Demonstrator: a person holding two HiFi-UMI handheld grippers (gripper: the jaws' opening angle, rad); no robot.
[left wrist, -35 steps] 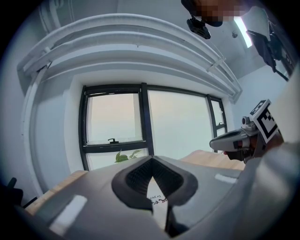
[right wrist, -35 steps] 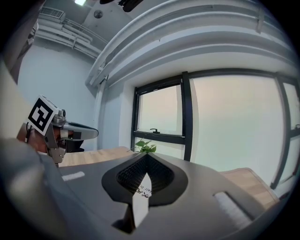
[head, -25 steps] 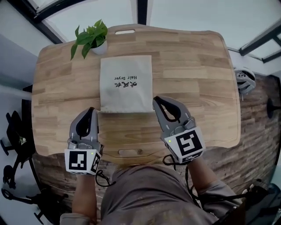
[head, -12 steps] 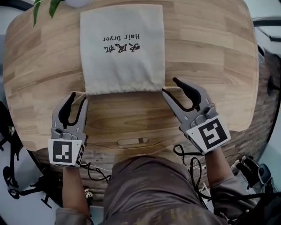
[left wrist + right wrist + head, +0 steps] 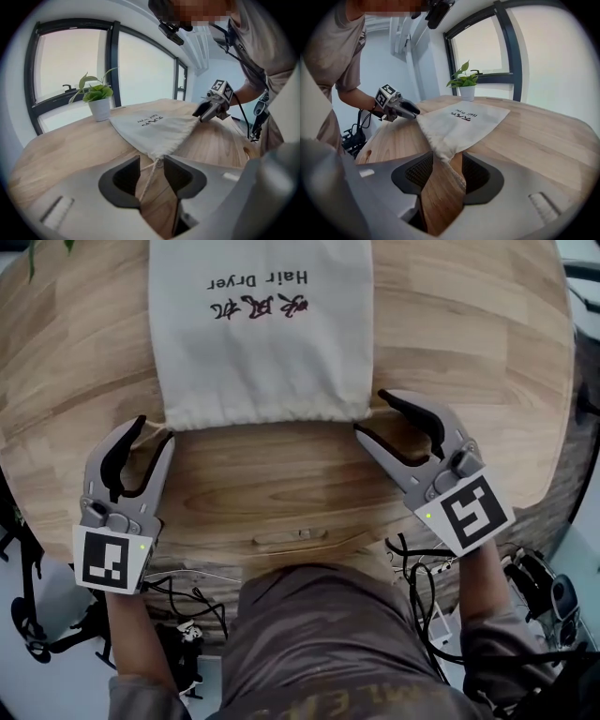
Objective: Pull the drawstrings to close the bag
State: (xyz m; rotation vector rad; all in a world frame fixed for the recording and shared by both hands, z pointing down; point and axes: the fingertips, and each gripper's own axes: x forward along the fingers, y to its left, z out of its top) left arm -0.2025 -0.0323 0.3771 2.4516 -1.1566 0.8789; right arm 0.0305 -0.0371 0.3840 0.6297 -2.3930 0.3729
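Looks steeply down on a wooden table point(image 5: 487, 324) with a cream cloth bag point(image 5: 258, 343) lying flat on it, printed "Hair Dryer" over red and black characters, gathered mouth turned toward the near edge. Holds the left gripper point(image 5: 155, 430) at the mouth's left corner, jaws apart and clamped on nothing. Seen along those jaws, has a thin pale drawstring point(image 5: 147, 181) running from the bag's puckered corner down through the gap between the dark pads, touching neither as far as can be told. Holds the right gripper point(image 5: 370, 412) at the mouth's right corner, jaws likewise spread. Along them, shows the bag's corner reaching into the gap, with a twisted strip of cord or hem point(image 5: 457, 176) trailing over the wood between the pads, close to the pad at that view's left, contact not clear. Has both grippers low over the tabletop, well apart, one at each side of the bag's mouth. Beyond the bag's far end, shows a small green plant point(image 5: 96, 93) in a white pot point(image 5: 100, 110) standing on the table near dark-framed windows point(image 5: 70, 65). Below the near table edge, shows a slot handle point(image 5: 286, 538), grey trousers point(image 5: 319, 643) and loose black cables point(image 5: 417, 568).
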